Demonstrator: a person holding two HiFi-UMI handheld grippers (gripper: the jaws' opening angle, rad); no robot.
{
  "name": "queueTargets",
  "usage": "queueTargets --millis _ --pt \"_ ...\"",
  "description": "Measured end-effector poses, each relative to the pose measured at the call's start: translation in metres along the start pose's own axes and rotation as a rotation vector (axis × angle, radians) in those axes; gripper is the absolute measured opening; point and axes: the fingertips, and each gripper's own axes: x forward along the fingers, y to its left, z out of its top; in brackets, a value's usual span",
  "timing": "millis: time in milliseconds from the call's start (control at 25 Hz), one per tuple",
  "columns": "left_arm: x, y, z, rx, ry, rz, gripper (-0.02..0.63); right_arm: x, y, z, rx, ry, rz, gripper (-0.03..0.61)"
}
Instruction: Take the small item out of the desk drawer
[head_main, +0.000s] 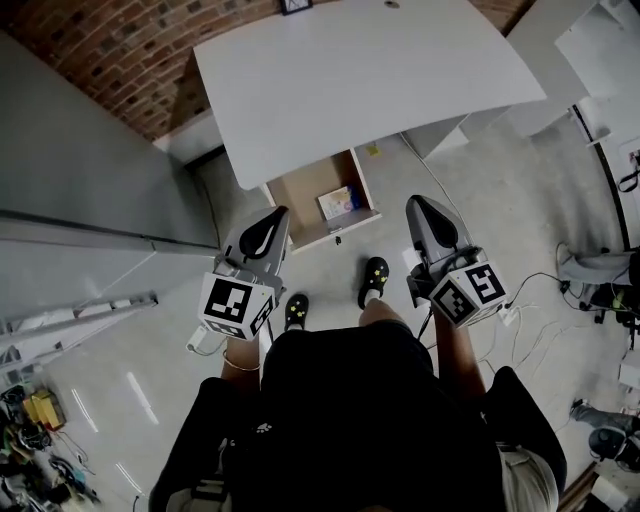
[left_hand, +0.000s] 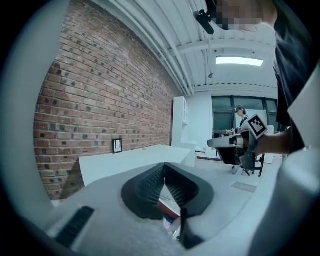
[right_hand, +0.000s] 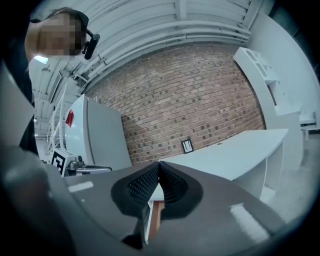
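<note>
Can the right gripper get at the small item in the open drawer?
Probably yes. The drawer stands out from under the desk top, the small item lies uncovered in it, and nothing stands between it and the right gripper. Its jaws are shut and must open first.

1. An indoor workspace that looks like an office-style lab or studio.
2. A bare brick wall (left_hand: 100, 100) stands behind a white counter (head_main: 370, 70) on a grey concrete floor (head_main: 500, 190).
3. Loose cables (head_main: 540, 279) trail over the floor. A strip ceiling light (left_hand: 239, 61) hangs above tall dark windows (left_hand: 225, 114).
</note>
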Motion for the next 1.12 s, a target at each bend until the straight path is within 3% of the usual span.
queueTargets --millis 600,1120 --pt "0.029 -0.008 0.000 -0.008 -0.004 0.223 0.005 0.040 -0.045 0.002 -0.011 0.075 0.230 0.008" --pt "0.031 -0.015 -0.016 -0.052 0.036 0.398 0.009 0.068 -0.058 -0.002 -0.038 0.156 0.410 0.008"
